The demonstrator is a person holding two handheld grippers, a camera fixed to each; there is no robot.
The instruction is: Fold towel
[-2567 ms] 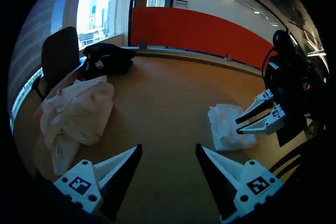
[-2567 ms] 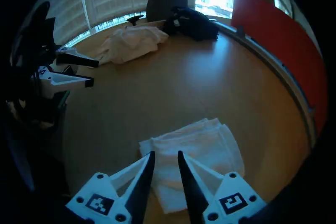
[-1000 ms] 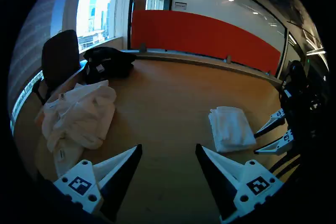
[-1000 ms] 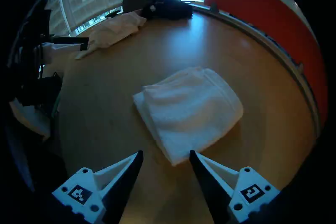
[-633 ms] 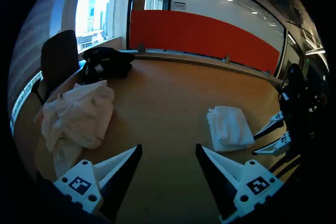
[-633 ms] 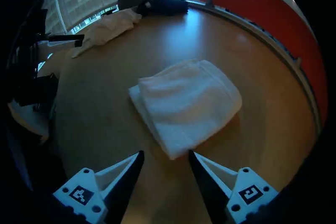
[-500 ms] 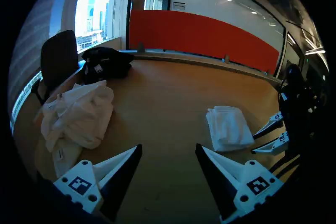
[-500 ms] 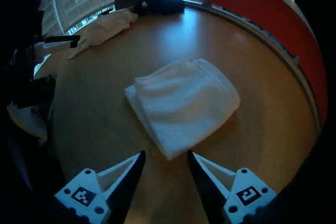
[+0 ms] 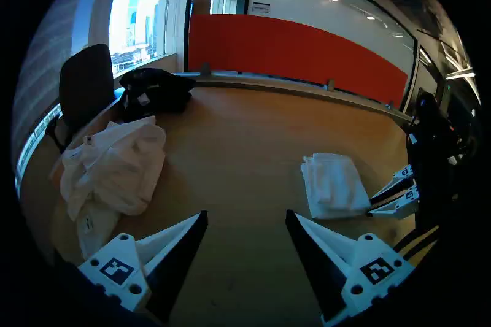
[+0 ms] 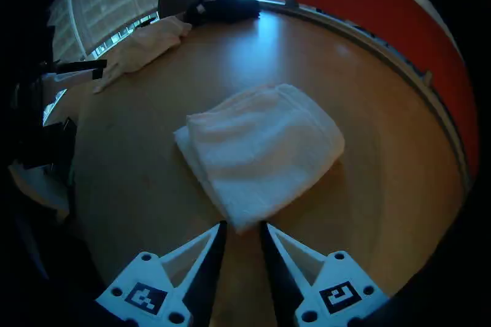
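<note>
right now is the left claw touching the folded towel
Apart. The right gripper view shows the left claw far across bare table from the folded towel.

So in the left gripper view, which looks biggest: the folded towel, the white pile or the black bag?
1. White pile, clearly largest.
2. Then towel and bag look about alike; the bag lies farther off, so no ranking.

Wooden table (image 9: 245, 130): folded towel (image 9: 334, 184), white heap (image 9: 116, 167), black bag (image 9: 156, 88).

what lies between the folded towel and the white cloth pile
Only bare wooden tabletop lies between the folded towel and the white cloth pile, as the left gripper view shows.
</note>
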